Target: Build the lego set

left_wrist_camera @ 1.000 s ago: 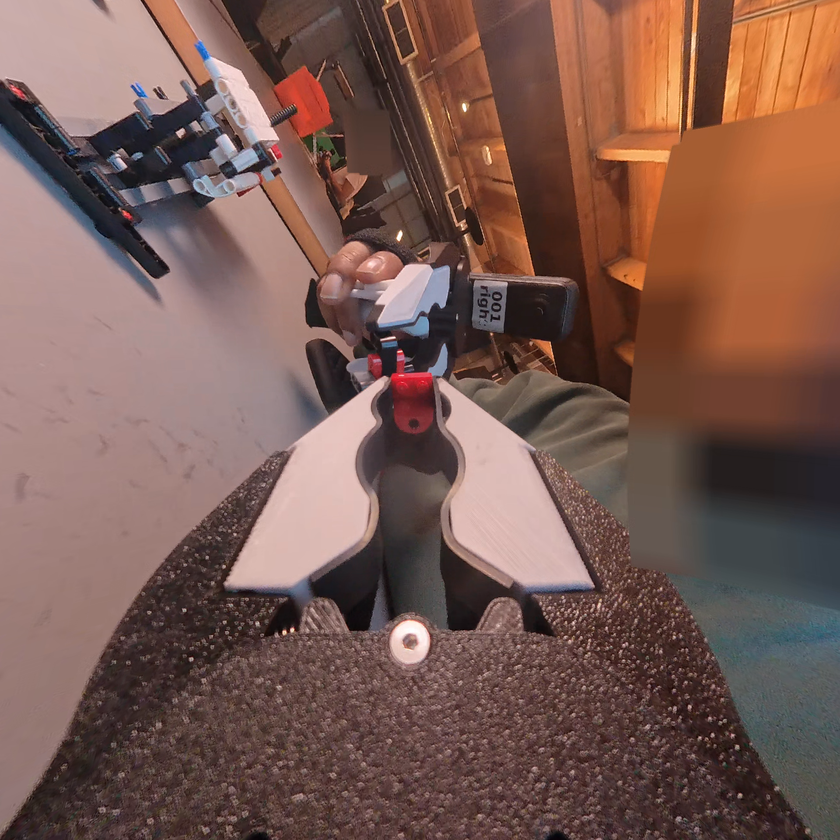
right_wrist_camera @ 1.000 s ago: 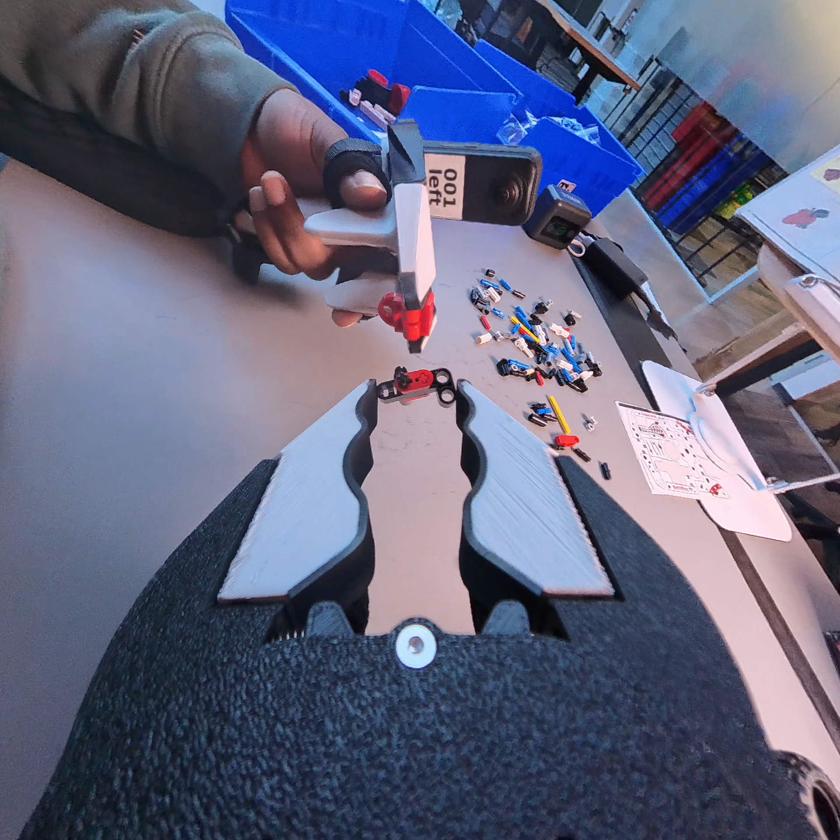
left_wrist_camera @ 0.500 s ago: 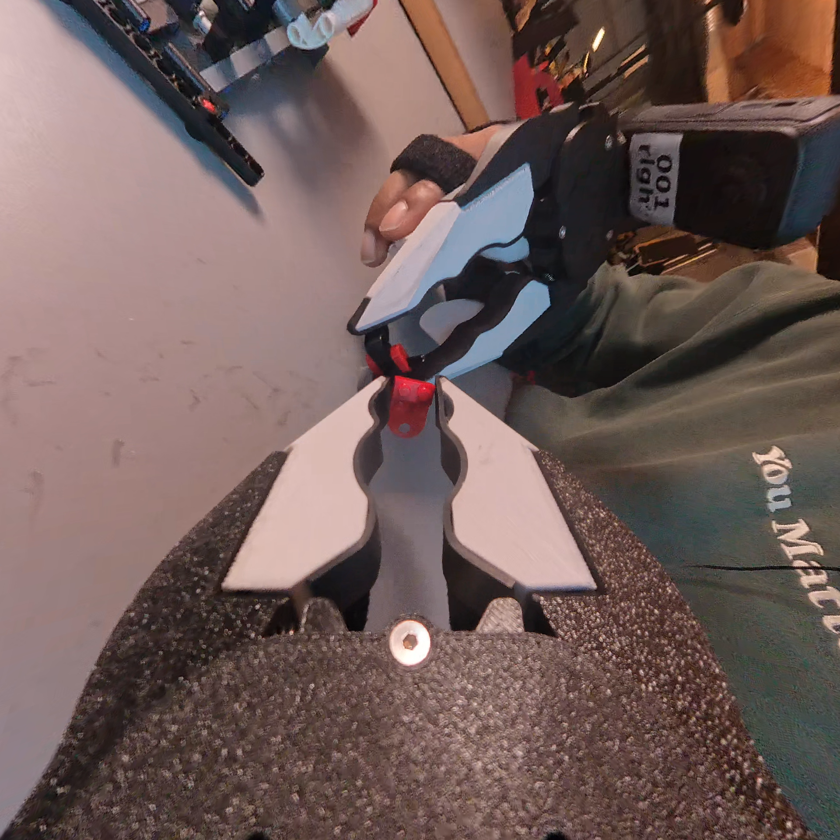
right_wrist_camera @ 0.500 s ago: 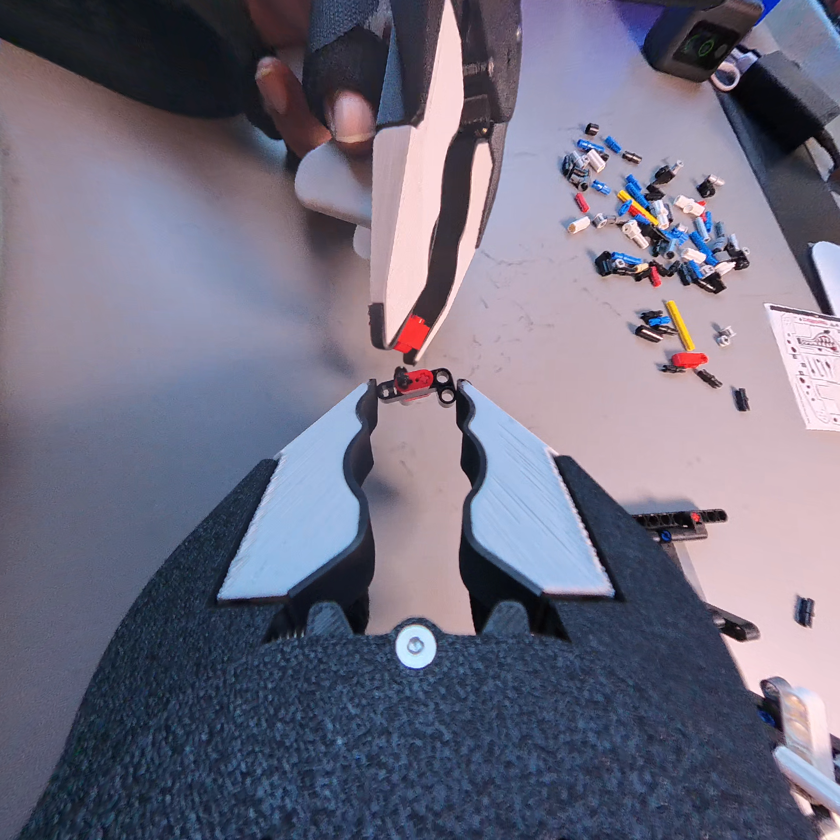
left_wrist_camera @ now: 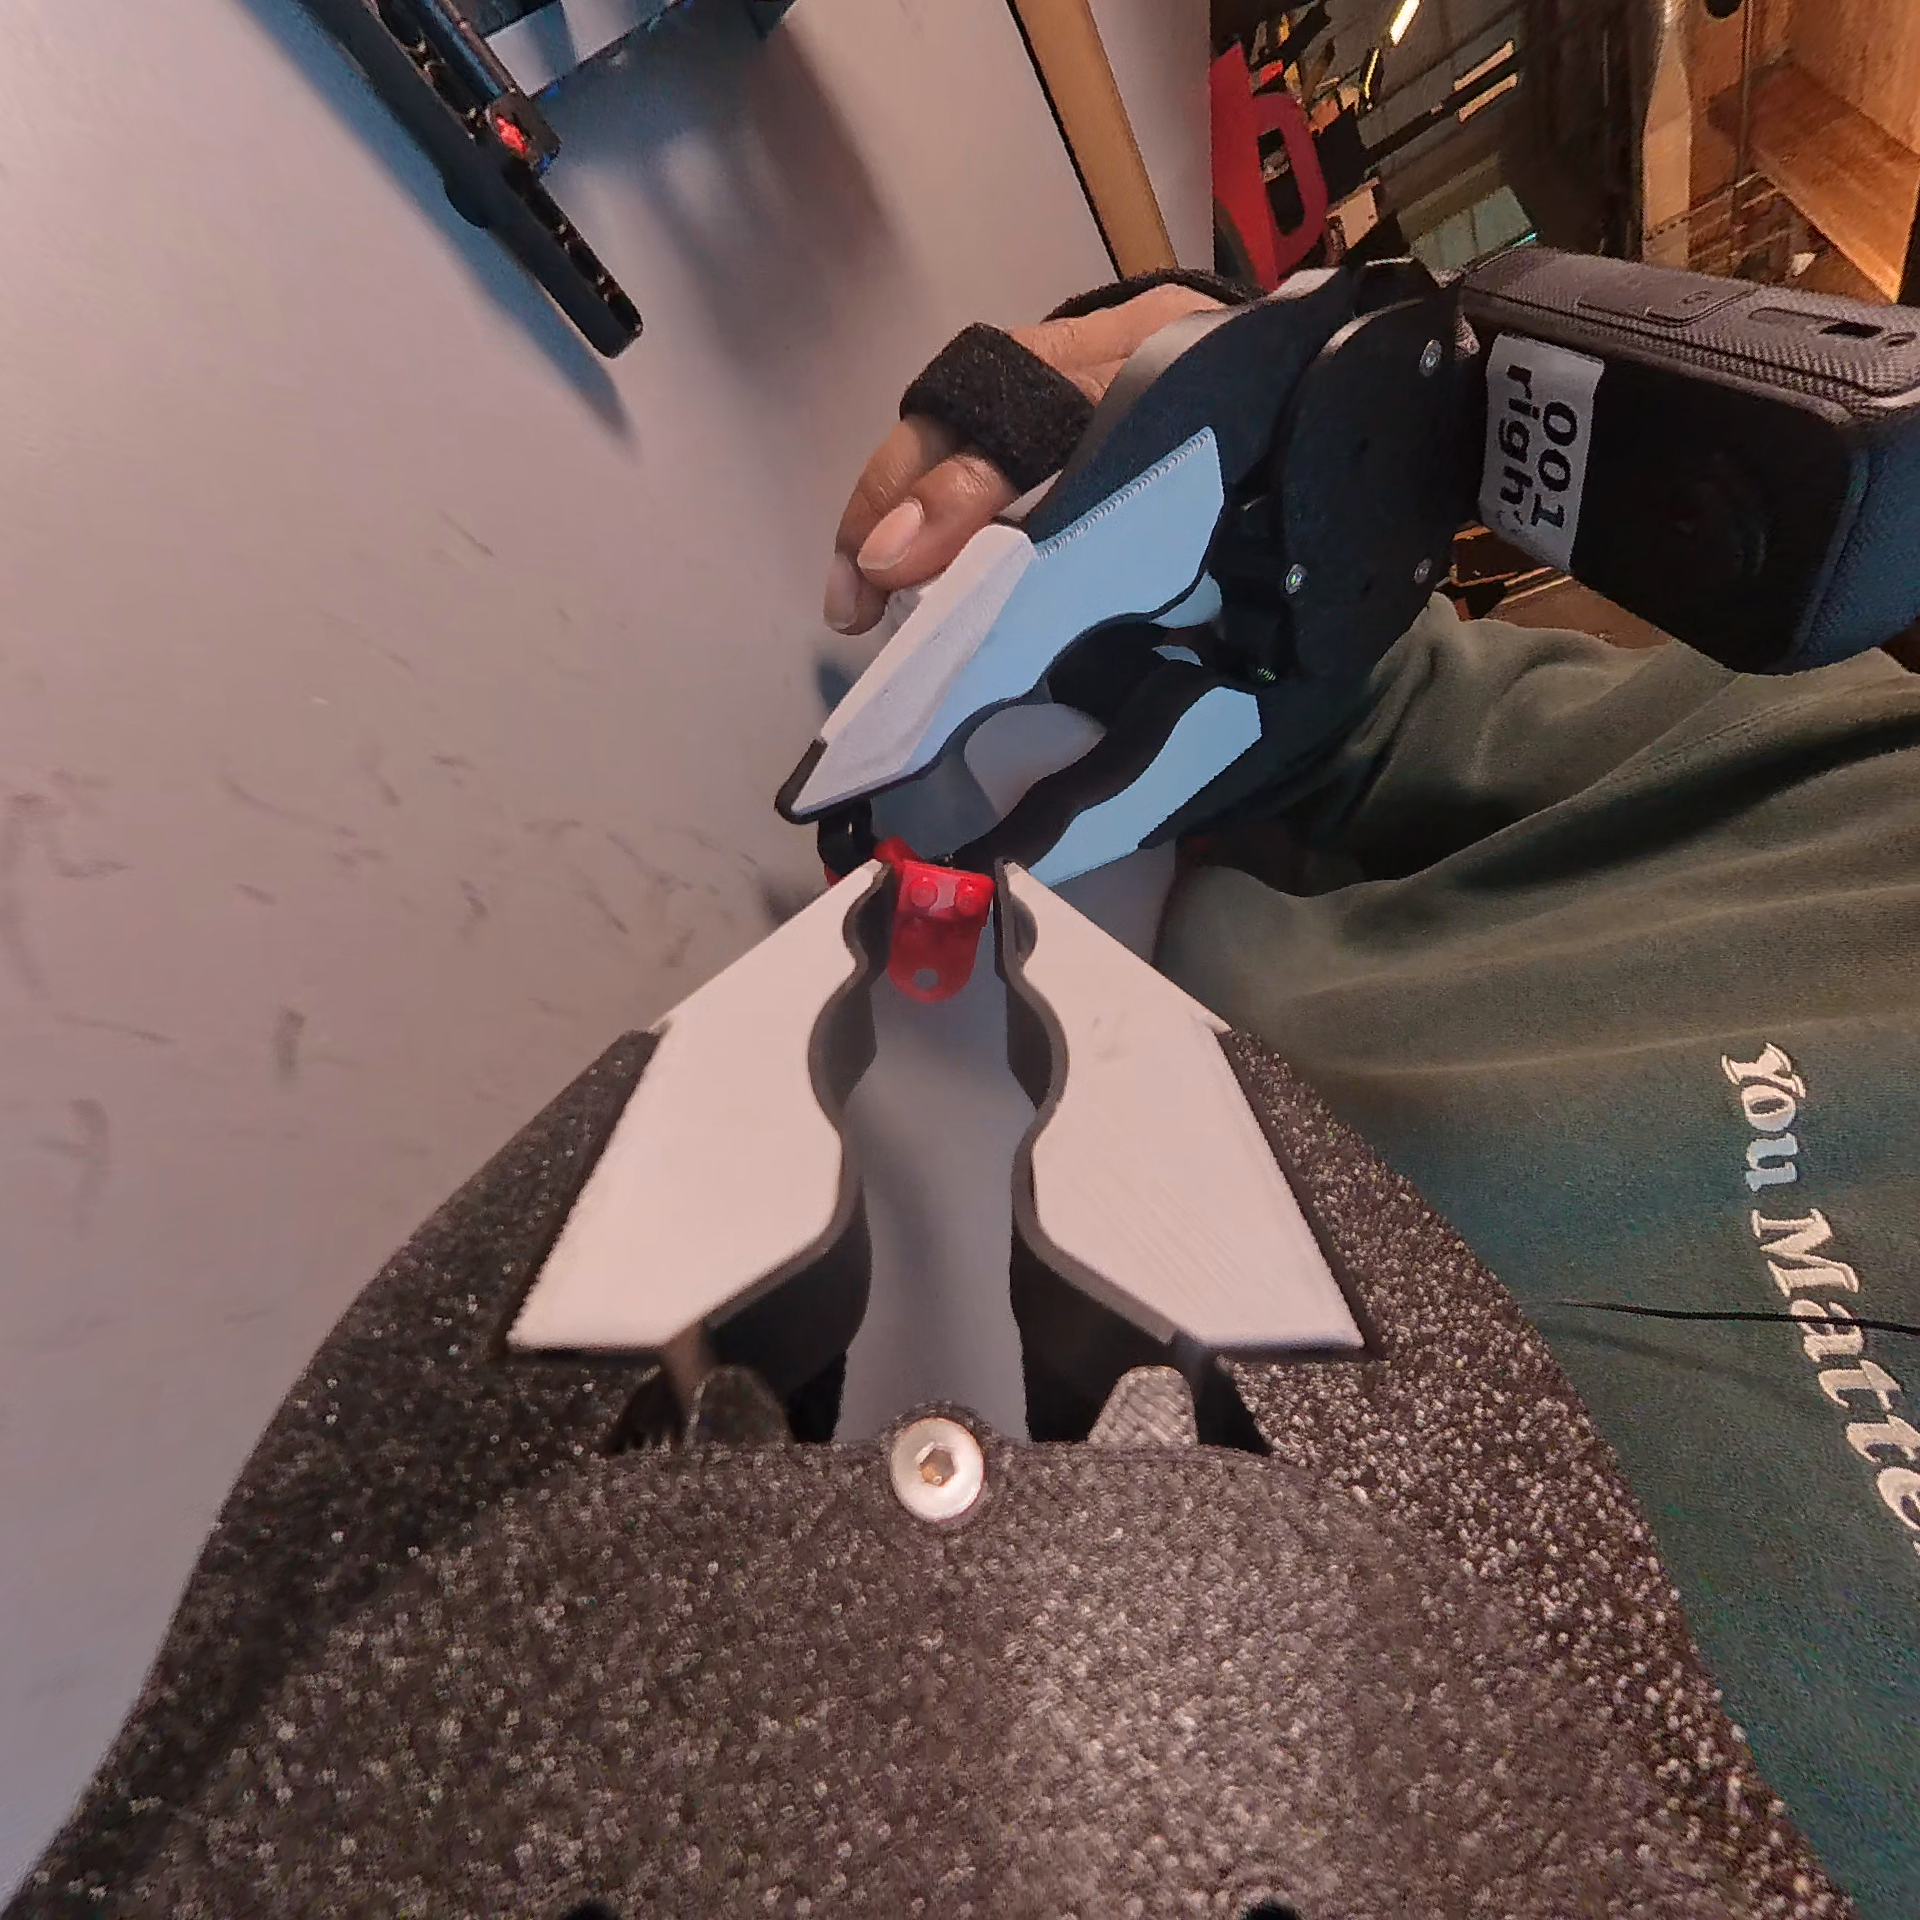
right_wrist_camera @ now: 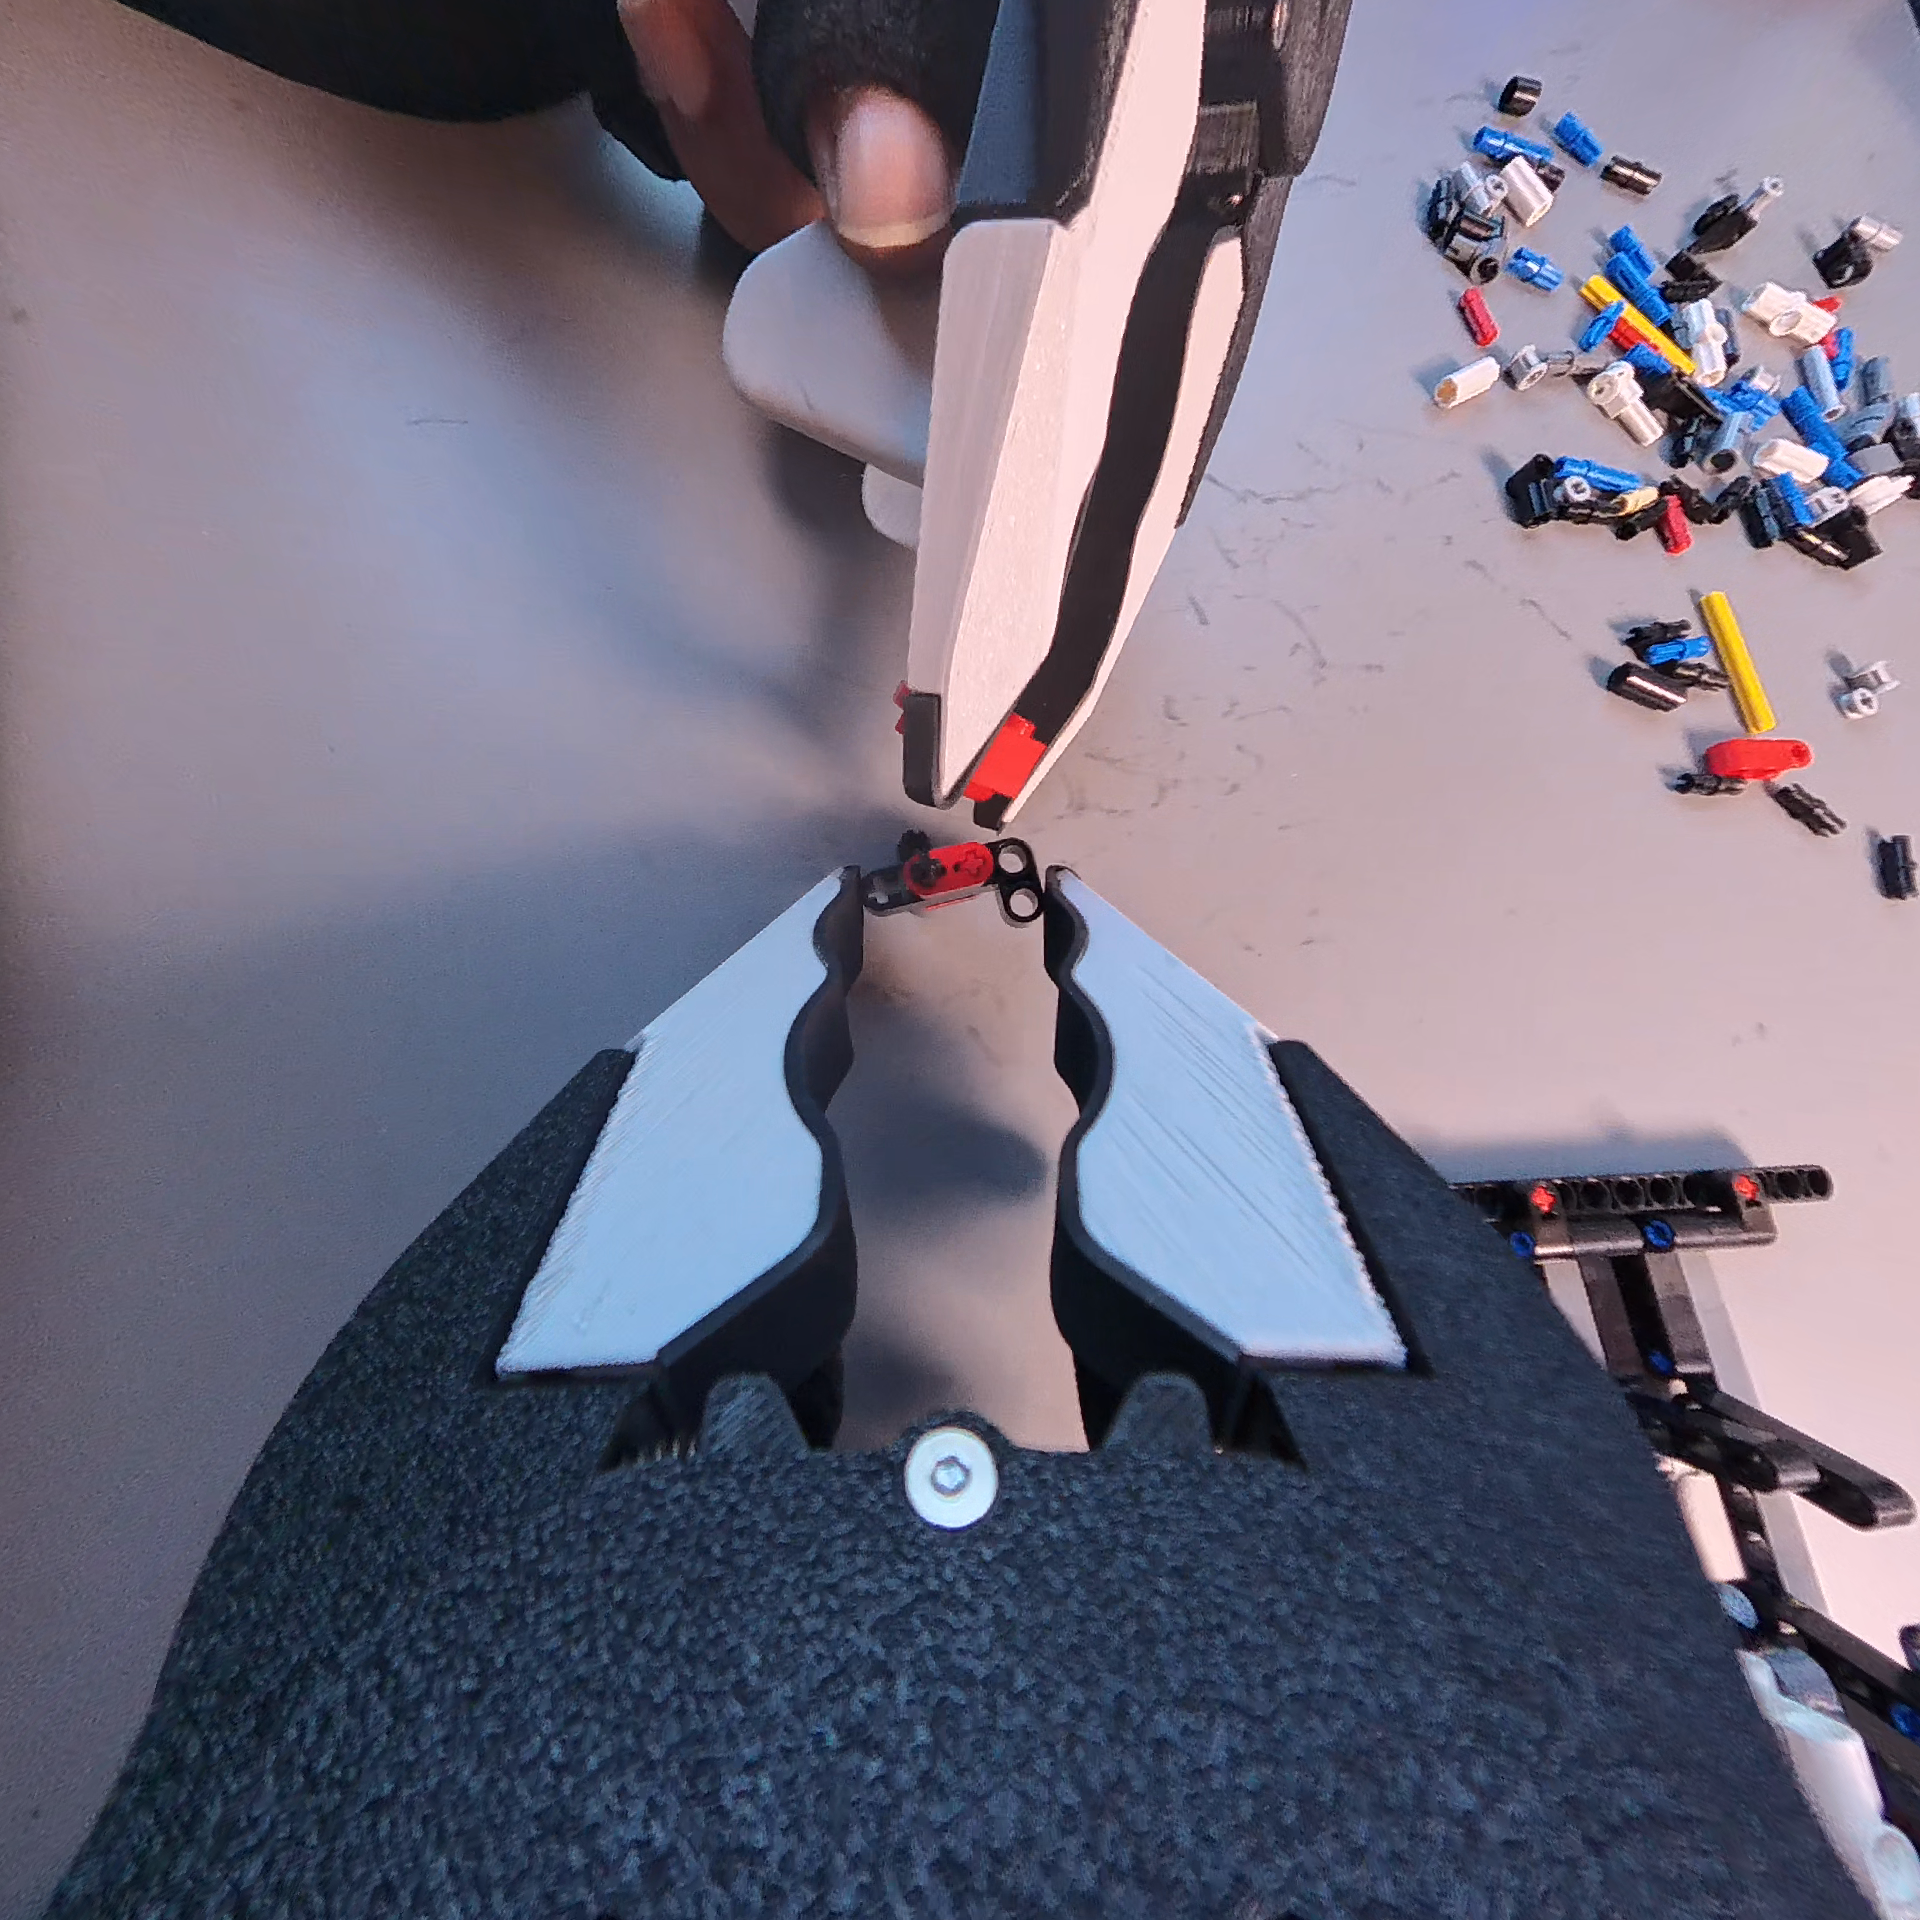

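Observation:
My left gripper is shut on a small red lego piece, held above the grey table. My right gripper is shut on a small black-and-red lego assembly between its fingertips. In the left wrist view the right gripper comes in from the upper right, its tips touching or almost touching the red piece. In the right wrist view the left gripper points down at the assembly, the red piece just above it. The partly built black model lies at the right, also at the left wrist view's top.
A pile of small loose lego parts in blue, black, white, red and yellow lies at the upper right of the table. A yellow axle and a red connector lie below it. A person's green sleeve fills the right. Left and right tips are no more than a few centimetres apart.
The two grippers have come together: the left one with the red piece has dropped down close to the assembly held by the right one. Both stay shut on their pieces.

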